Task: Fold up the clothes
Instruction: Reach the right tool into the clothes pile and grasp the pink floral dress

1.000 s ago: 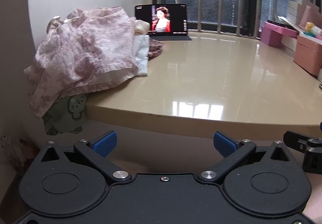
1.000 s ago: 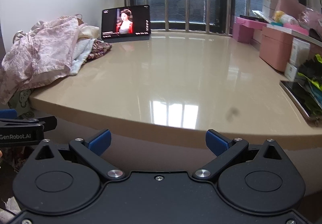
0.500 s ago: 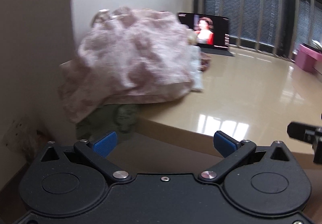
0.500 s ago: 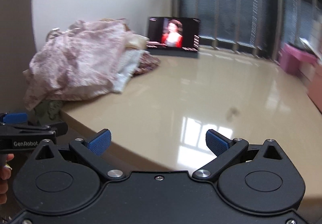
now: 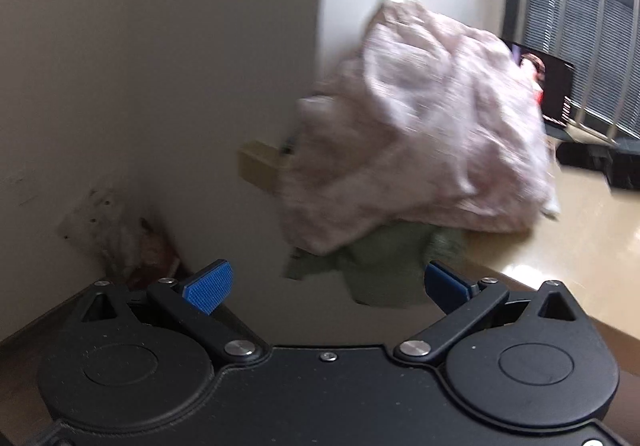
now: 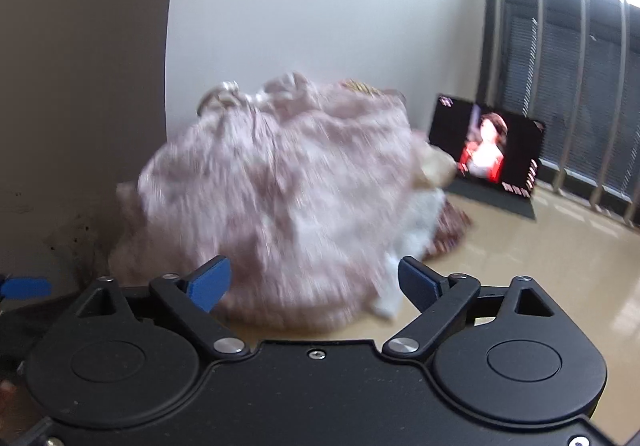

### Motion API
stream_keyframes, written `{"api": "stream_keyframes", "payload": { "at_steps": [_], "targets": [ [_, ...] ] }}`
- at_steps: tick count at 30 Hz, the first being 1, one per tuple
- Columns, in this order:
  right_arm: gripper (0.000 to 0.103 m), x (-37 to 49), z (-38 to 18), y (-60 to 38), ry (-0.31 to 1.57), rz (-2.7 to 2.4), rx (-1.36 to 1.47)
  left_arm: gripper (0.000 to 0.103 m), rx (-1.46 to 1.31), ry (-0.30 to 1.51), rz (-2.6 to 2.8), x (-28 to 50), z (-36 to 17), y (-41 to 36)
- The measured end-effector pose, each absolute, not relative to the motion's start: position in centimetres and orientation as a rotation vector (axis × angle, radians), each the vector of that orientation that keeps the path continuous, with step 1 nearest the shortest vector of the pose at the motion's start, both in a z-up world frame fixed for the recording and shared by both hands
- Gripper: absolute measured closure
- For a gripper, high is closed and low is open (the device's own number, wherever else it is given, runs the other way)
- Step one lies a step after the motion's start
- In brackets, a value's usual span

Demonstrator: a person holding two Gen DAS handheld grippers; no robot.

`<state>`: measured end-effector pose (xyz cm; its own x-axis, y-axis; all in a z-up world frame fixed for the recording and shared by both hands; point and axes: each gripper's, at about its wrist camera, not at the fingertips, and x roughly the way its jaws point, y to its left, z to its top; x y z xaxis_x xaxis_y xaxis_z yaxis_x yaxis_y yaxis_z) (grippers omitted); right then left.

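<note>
You had both jaws apart and empty, left gripper and right gripper facing the pink floral garment; best to pinch only its top layer, clear of the green cloth beneath.

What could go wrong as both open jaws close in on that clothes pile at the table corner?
The pink floral garment lies atop other clothes, so a pinch may grab several layers. The green cloth already hangs over the table edge, so a tug could drag it down. The tablet stands just behind the pile; a swept garment might knock it.
</note>
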<state>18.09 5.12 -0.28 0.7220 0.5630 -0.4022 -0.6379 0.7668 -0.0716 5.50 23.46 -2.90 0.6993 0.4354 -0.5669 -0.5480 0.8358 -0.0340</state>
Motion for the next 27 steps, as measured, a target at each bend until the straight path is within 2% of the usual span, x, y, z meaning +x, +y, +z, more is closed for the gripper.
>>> {"api": "stream_keyframes", "payload": {
  "at_steps": [4,6,9,12,14,15,18,22,25,27],
  "targets": [
    [0.017,20.8,1.7,7.8,0.318,0.644,-0.145,0.000,-0.214,0.583,0.606,5.0,-3.3,25.1],
    [0.022,22.3,2.5,8.8,0.340,0.676,-0.093,0.000,-0.223,0.606,0.614,4.9,-3.5,25.6],
    [0.022,24.4,2.8,10.8,0.380,0.700,-0.069,0.000,-0.216,0.620,0.611,4.9,-3.7,25.8],
    [0.025,26.6,1.6,13.6,0.463,0.627,-0.174,0.000,-0.206,0.616,0.614,4.8,-3.7,25.8],
    [0.036,27.6,0.3,14.5,0.527,0.612,-0.200,0.000,-0.208,0.613,0.614,4.8,-3.7,25.9],
    [0.046,28.0,-0.4,14.6,0.559,0.615,-0.202,0.000,-0.209,0.615,0.612,4.8,-3.8,25.9],
    [0.058,28.5,-1.7,14.0,0.615,0.646,-0.162,0.000,-0.196,0.621,0.600,4.9,-4.0,25.7],
    [0.089,28.5,-1.2,12.5,0.587,0.654,-0.120,0.000,-0.191,0.626,0.589,4.9,-4.1,25.5],
    [0.096,28.7,0.0,10.6,0.543,0.618,-0.035,0.000,-0.169,0.611,0.579,4.6,-3.6,25.0],
    [0.097,28.7,1.3,9.1,0.483,0.575,-0.001,0.000,-0.142,0.588,0.586,4.3,-3.0,24.5]
  ]
}}
